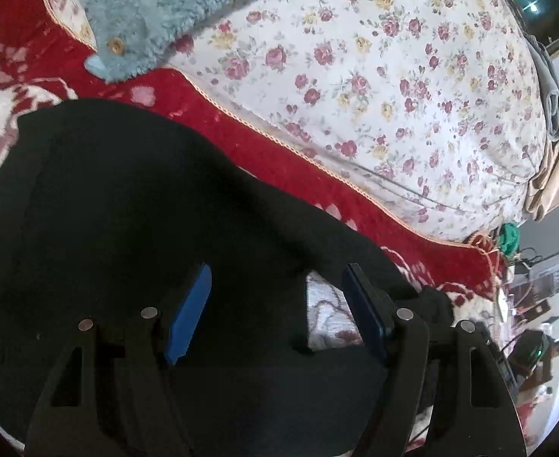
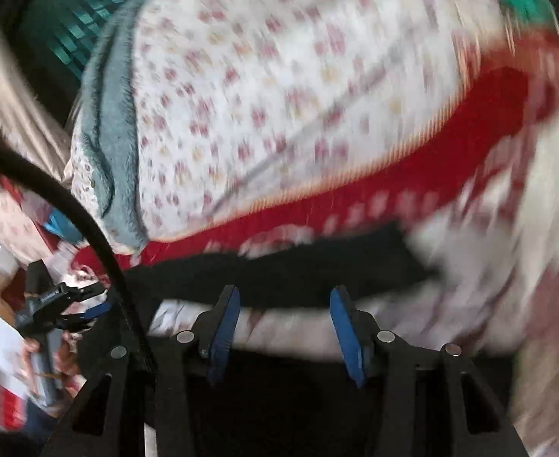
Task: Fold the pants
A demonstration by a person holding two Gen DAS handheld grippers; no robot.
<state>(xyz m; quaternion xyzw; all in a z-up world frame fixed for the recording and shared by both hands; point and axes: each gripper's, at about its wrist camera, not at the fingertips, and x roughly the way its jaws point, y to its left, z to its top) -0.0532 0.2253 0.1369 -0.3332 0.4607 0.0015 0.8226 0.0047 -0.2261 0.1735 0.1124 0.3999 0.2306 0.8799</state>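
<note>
The left wrist view shows the black pants [image 1: 134, 198] on the red-bordered blanket [image 1: 264, 144], directly under the wide-open, empty left claw [image 1: 275, 304], while their long strip runs crosswise just ahead of the parted, empty right claw [image 2: 284, 323].

Pants [image 1: 127, 198] on the blanket [image 1: 264, 152] before my left tongs [image 1: 275, 297], quilt [image 1: 393, 76] behind, fleece garment [image 1: 172, 11] upon it.

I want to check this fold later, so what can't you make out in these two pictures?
- Black pants, left wrist view: near part hidden behind the left gripper; left end cut off by the frame edge.
- Black pants, right wrist view: motion blur hides folds and edges.
- Right gripper: jaws apart, nothing visibly between them.
</note>
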